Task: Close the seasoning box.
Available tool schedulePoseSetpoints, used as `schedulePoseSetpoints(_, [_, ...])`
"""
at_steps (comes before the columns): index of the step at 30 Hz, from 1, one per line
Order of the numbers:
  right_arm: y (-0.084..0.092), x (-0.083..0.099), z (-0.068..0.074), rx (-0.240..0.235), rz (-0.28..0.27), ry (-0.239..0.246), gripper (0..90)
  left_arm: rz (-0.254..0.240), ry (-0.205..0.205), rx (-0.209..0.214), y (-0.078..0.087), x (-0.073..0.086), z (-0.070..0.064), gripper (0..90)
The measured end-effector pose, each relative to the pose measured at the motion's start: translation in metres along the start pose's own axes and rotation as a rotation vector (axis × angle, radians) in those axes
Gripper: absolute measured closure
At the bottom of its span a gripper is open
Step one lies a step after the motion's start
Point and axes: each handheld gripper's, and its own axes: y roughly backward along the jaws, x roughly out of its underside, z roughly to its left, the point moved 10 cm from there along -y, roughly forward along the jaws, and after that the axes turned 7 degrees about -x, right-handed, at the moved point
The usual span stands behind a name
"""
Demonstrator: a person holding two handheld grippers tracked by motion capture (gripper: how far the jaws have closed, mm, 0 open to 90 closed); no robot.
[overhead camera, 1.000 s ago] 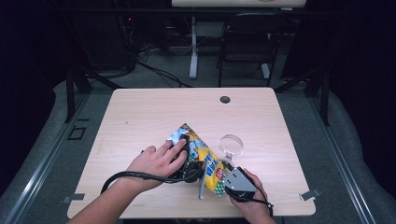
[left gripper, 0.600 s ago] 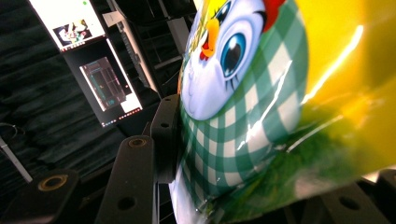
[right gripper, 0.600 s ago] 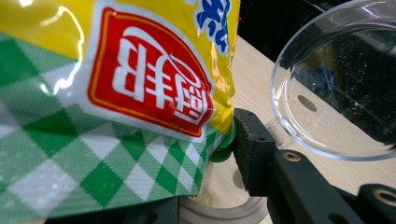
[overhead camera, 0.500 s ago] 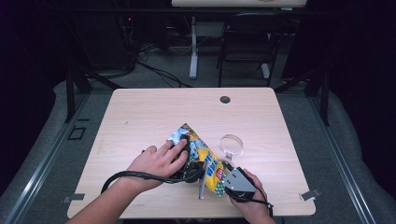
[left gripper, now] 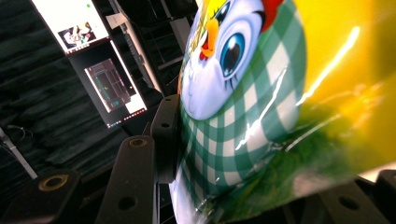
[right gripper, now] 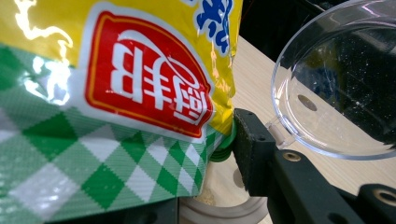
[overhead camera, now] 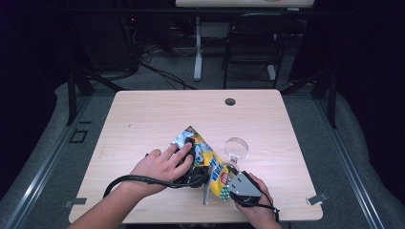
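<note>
Tongs in both hands grip the yellow snack bag near the front of the surface, left tongs clamped on its cartoon-printed side, right tongs partly closed on its lower corner beside a clear dish.

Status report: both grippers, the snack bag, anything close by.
Left gripper and right gripper both shut on the snack bag, lifted off the table. Clear round dish right beside it.

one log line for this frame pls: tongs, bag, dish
left tongs: shut on snack bag | right tongs: shut on snack bag, lower end | clear dish: on table, beside bag
</note>
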Motion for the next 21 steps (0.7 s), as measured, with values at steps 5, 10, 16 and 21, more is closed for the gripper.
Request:
schedulePoseSetpoints(5, [-0.0002, -0.0004, 0.0002, -0.002, -0.003, -0.001, 71.0, -0.002, -0.005, -0.01, -0.0002, -0.0003, 0.0013, 60.9])
schedulePoseSetpoints(10, [0.0001, -0.0003, -0.0005, 0.002, -0.005, -0.003, 71.0, -0.003, -0.013, -0.012, 0.0002, -0.001, 0.0027, 61.3])
schedulePoseSetpoints(16, [0.0001, -0.0004, -0.0012, 0.005, -0.008, -0.007, 71.0, -0.003, -0.011, -0.013, 0.0003, -0.0016, 0.0029, 61.5])
schedulePoseSetpoints(21, [0.0002, 0.0001, -0.0013, 0.005, -0.002, -0.004, 71.0, -0.005, -0.01, -0.014, 0.0003, -0.002, 0.003, 61.6])
